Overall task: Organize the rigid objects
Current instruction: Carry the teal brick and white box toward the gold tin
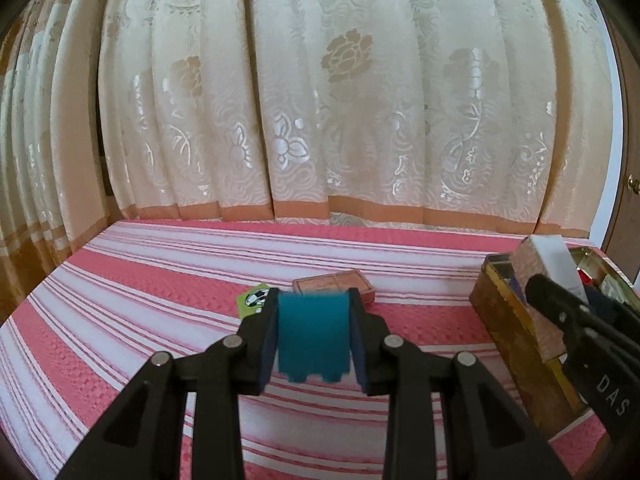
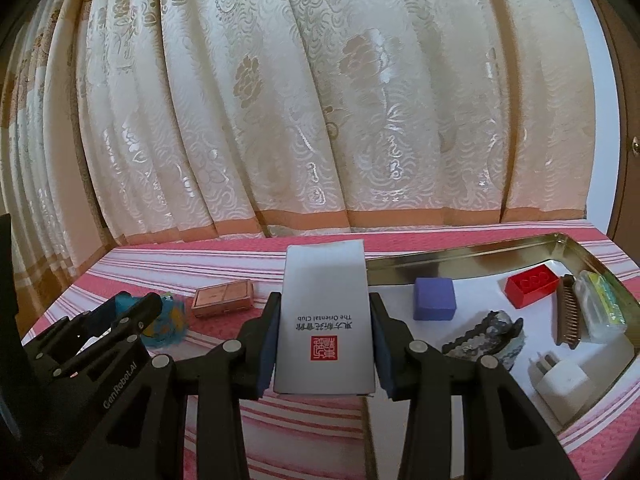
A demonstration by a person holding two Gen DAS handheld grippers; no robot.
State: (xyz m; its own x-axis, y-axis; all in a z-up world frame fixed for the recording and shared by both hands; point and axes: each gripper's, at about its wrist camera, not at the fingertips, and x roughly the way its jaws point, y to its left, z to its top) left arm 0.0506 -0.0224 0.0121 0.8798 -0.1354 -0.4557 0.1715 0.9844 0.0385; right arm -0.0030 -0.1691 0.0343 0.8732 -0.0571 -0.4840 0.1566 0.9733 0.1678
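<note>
Right tongs [image 2: 324,336] clamped on white card box [image 2: 325,320], long axis forward; open gold tin [image 2: 460,258] just right. Left tongs [image 1: 314,334] gripped on teal block [image 1: 313,336].

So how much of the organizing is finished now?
Done: purple block, red brick, comb and charger lie in the tin. In hand: left claw holds a teal block, right claw a white box. Left: the pink case on the bedcover.

Cream floral curtain [image 1: 320,92] with tan hem, pink striped bedspread [image 1: 140,280], wooden door [image 1: 630,184]
</note>
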